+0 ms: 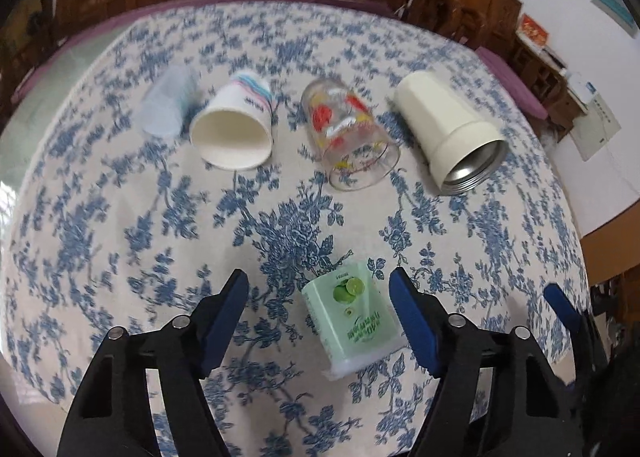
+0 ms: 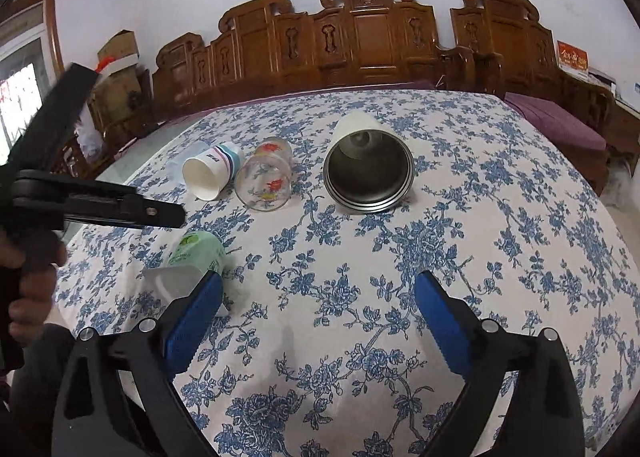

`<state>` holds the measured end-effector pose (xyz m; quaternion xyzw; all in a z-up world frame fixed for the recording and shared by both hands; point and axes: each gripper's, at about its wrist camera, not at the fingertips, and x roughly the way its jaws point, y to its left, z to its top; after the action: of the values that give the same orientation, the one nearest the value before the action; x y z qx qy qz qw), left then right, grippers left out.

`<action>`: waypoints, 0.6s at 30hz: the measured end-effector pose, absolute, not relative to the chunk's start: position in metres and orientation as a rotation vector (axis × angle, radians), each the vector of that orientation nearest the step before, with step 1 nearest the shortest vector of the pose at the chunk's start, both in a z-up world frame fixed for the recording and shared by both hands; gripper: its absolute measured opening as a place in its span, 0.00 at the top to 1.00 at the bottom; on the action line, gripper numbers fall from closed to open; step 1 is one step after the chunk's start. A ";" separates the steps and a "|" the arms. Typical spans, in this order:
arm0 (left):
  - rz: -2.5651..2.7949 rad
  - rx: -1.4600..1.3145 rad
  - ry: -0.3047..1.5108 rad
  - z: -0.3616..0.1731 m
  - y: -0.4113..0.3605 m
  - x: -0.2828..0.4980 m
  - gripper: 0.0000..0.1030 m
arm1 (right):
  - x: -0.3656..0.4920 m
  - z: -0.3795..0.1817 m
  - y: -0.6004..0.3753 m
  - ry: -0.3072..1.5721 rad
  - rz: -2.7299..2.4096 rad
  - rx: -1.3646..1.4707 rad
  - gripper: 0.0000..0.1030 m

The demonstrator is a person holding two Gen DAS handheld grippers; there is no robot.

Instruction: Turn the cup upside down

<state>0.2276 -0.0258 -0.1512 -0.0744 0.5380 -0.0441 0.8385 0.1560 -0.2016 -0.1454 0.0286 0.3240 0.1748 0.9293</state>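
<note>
- While nothing is being gripped, the left gripper [image 1: 318, 289] is being held wide open around the green cup [image 1: 352, 321], lying sideways on the tablecloth [image 1: 120, 257].
- Nearby, the right gripper [image 2: 318, 293] is being held open, empty.
- Beyond, a paper cup [image 1: 234, 125], glass [image 1: 352, 137] and cream tumbler [image 1: 448, 129] are being left lying.
</note>
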 end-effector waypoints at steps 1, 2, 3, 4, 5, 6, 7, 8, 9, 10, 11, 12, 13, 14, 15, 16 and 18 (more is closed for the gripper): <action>-0.094 -0.170 1.152 -0.154 -0.026 0.231 0.33 | 0.156 -0.146 -0.201 0.664 0.363 0.062 0.06; -0.091 -0.182 1.171 -0.157 -0.027 0.234 0.33 | 0.155 -0.147 -0.201 0.666 0.366 0.064 0.06; -0.090 -0.189 1.183 -0.160 -0.028 0.236 0.33 | 0.154 -0.148 -0.200 0.666 0.372 0.066 0.06; -0.087 -0.190 1.201 -0.163 -0.030 0.239 0.33 | 0.154 -0.148 -0.200 0.666 0.376 0.069 0.06; -0.076 -0.185 1.214 -0.166 -0.032 0.241 0.33 | 0.153 -0.149 -0.200 0.666 0.382 0.071 0.06; -0.069 -0.183 1.228 -0.169 -0.033 0.243 0.33 | 0.153 -0.149 -0.199 0.667 0.385 0.074 0.06; -0.069 -0.184 1.240 -0.171 -0.034 0.245 0.33 | 0.153 -0.149 -0.199 0.668 0.389 0.078 0.06; -0.067 -0.187 1.249 -0.173 -0.034 0.246 0.33 | 0.153 -0.149 -0.199 0.668 0.392 0.080 0.06; -0.063 -0.198 1.263 -0.176 -0.034 0.248 0.33 | 0.153 -0.149 -0.199 0.665 0.392 0.081 0.06; -0.063 -0.208 1.272 -0.177 -0.033 0.249 0.33 | 0.153 -0.149 -0.199 0.665 0.392 0.080 0.06; -0.064 -0.221 1.282 -0.179 -0.033 0.251 0.33 | 0.153 -0.149 -0.199 0.665 0.392 0.082 0.06; -0.063 -0.229 1.292 -0.181 -0.033 0.252 0.35 | 0.153 -0.149 -0.199 0.666 0.394 0.085 0.06; -0.062 -0.233 1.300 -0.182 -0.033 0.253 0.35 | 0.153 -0.149 -0.200 0.667 0.395 0.087 0.06; -0.062 -0.238 1.309 -0.184 -0.033 0.254 0.35 | 0.153 -0.149 -0.200 0.668 0.396 0.089 0.06; -0.064 -0.245 1.319 -0.186 -0.033 0.256 0.35 | 0.153 -0.150 -0.199 0.669 0.398 0.090 0.06; -0.064 -0.245 1.325 -0.187 -0.033 0.256 0.35 | 0.153 -0.150 -0.199 0.669 0.400 0.091 0.06; -0.057 -0.243 1.336 -0.189 -0.033 0.258 0.35 | 0.153 -0.150 -0.200 0.668 0.401 0.092 0.06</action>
<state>0.2581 -0.0327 -0.1894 -0.1126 0.6177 -0.0261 0.7779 0.1531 -0.1998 -0.1499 0.0449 0.3256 0.1952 0.9240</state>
